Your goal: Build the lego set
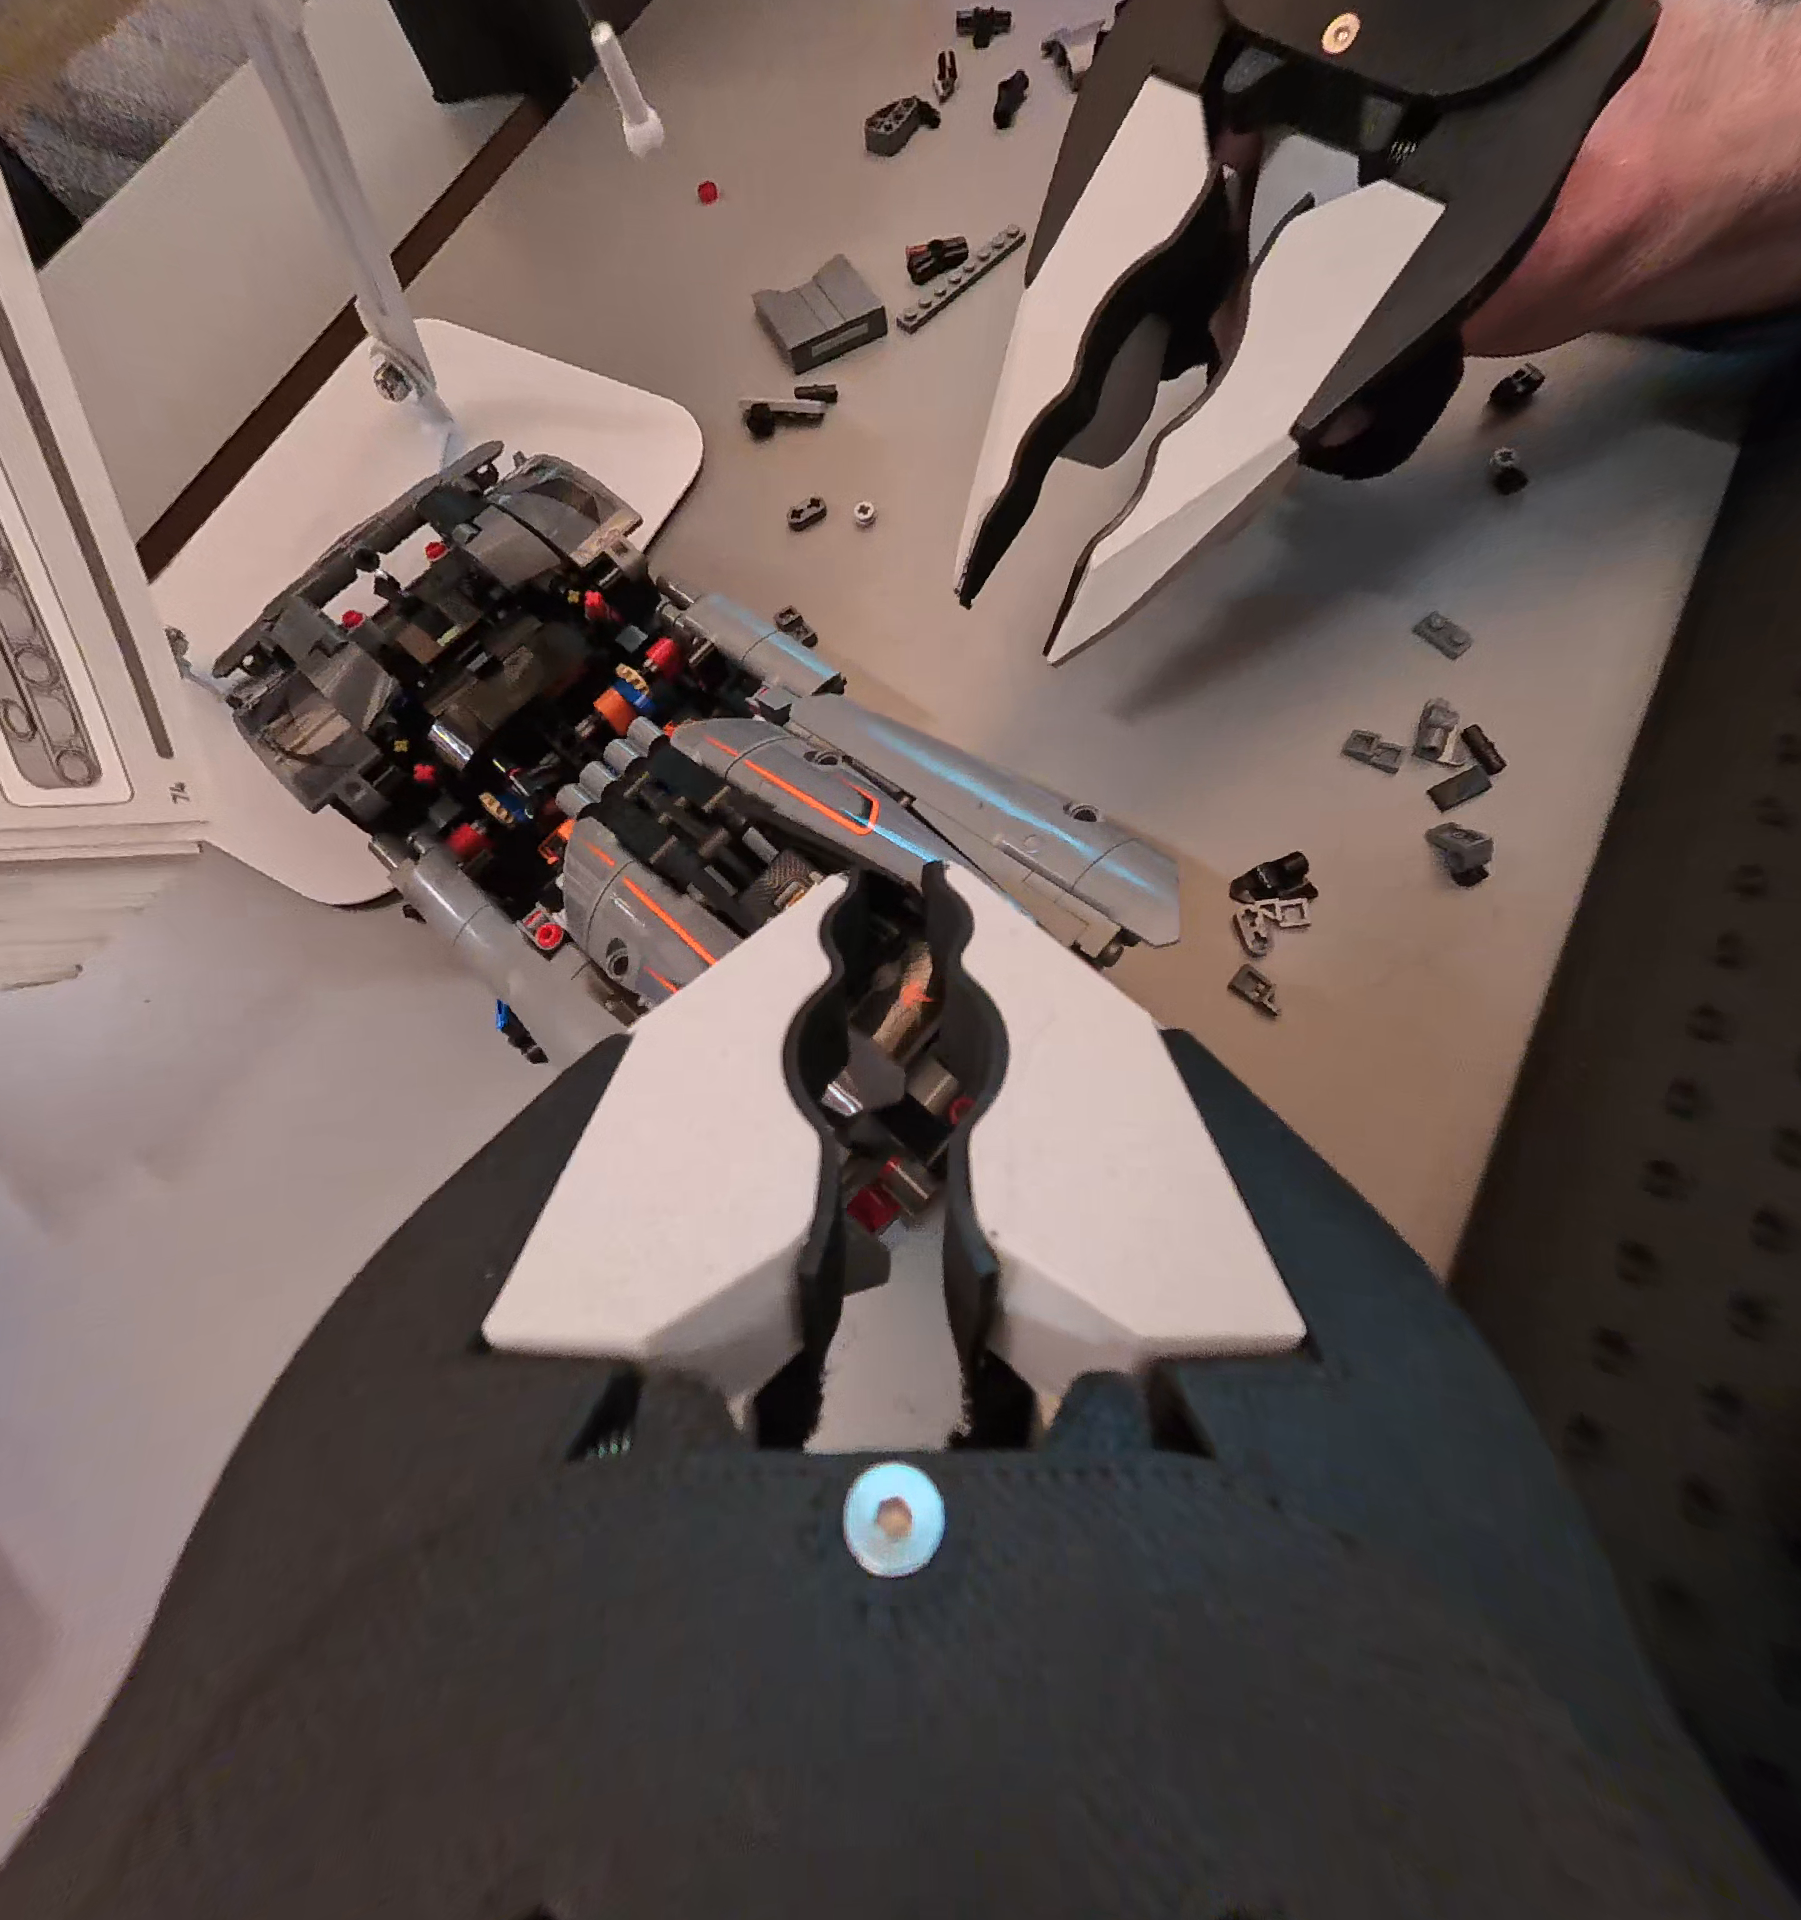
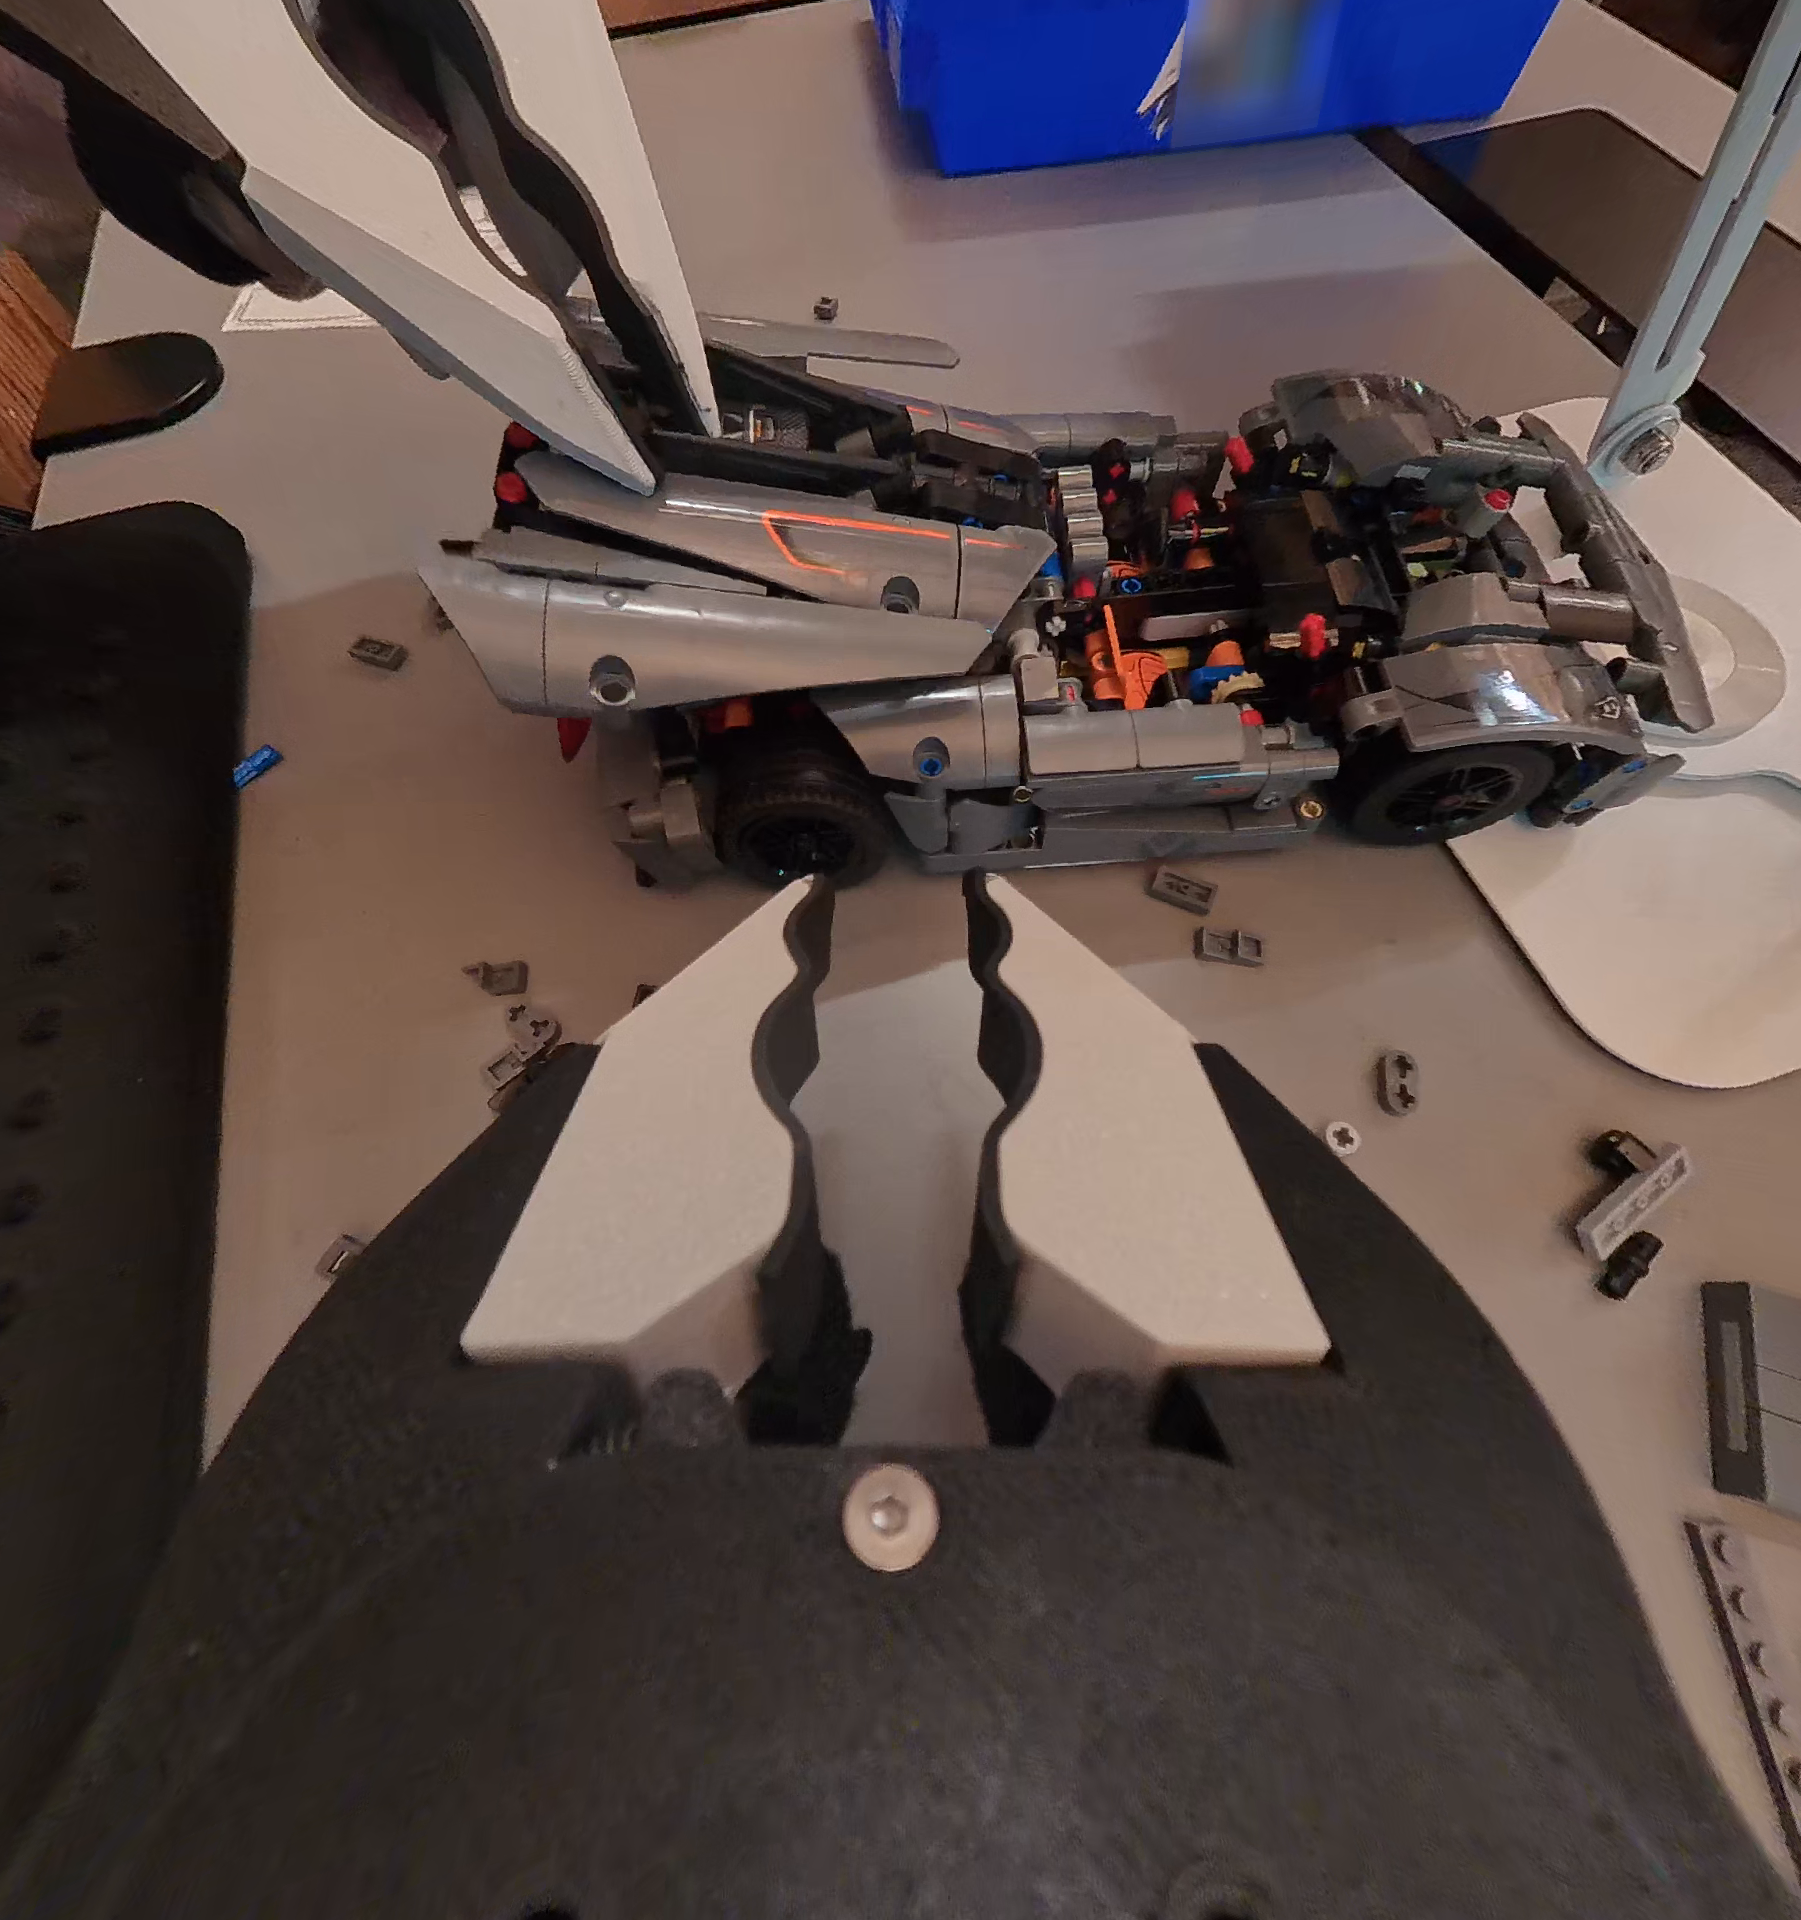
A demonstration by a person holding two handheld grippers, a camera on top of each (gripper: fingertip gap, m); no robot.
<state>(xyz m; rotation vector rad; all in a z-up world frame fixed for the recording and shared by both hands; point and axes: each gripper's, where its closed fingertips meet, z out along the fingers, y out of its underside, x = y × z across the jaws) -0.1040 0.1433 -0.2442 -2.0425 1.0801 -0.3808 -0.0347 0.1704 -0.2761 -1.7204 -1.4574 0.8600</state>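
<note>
One half-built grey car [image 2: 1031,644] sits on the table [image 1: 1291,582], long axis crosswise to my right gripper [image 2: 891,883], which hovers just off its side, spread open and empty. My left gripper [image 1: 891,883] is nearer, pinching its front end. Two wheels show; loose bits too many to count.

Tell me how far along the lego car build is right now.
Mostly built: the car stands on its wheels with grey side panels on, but its middle is open, with no roof. In hand: the left gripper grips the car's front end, while the right gripper hangs open and empty beside it. Left: loose pieces scattered on the table.
</note>
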